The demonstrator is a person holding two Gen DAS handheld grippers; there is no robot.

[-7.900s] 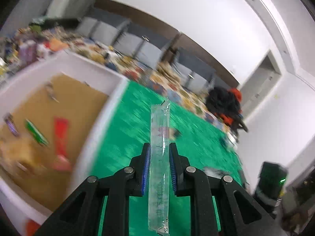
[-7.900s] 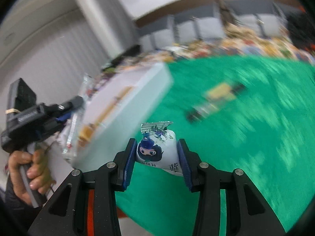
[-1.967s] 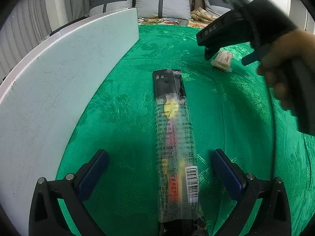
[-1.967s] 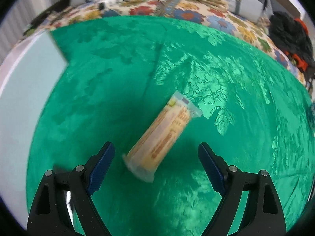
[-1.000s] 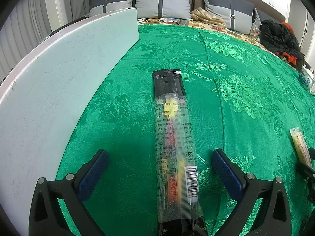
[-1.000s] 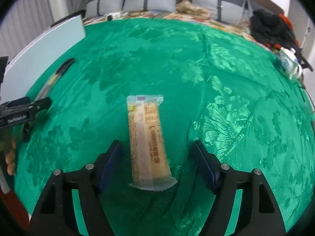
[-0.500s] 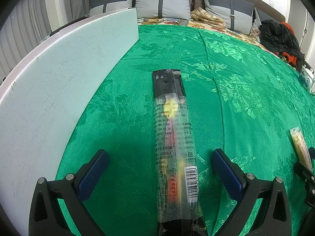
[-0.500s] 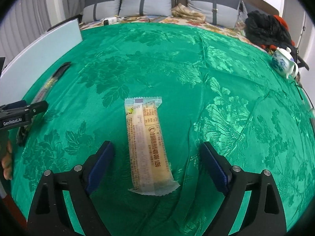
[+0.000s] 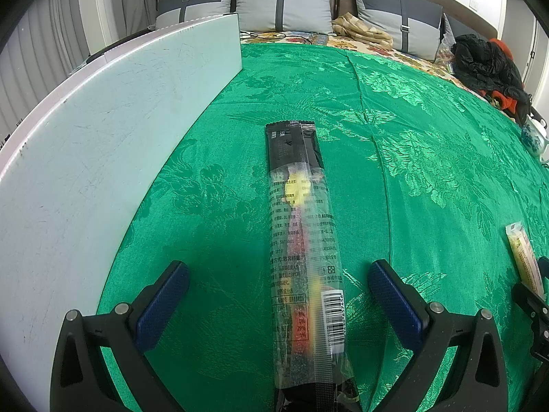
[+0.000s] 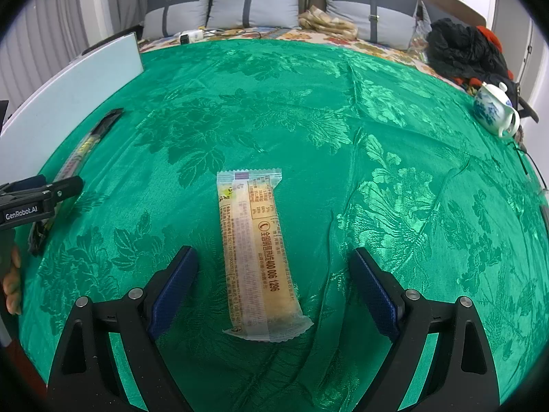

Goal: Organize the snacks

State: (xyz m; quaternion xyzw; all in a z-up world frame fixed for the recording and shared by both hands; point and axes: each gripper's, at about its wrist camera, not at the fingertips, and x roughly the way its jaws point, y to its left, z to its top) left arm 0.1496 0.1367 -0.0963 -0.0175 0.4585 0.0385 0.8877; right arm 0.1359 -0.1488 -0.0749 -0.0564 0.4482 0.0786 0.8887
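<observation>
Right tool (image 10: 272, 279) spread wide, clear of yellow snack bar (image 10: 257, 254) edges

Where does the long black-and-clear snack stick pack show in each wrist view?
Left wrist: long black-and-clear snack stick pack at centre, between the open left gripper fingers.
Right wrist: far left edge, beside the white box wall.
Shared landmark: white box wall.
</observation>
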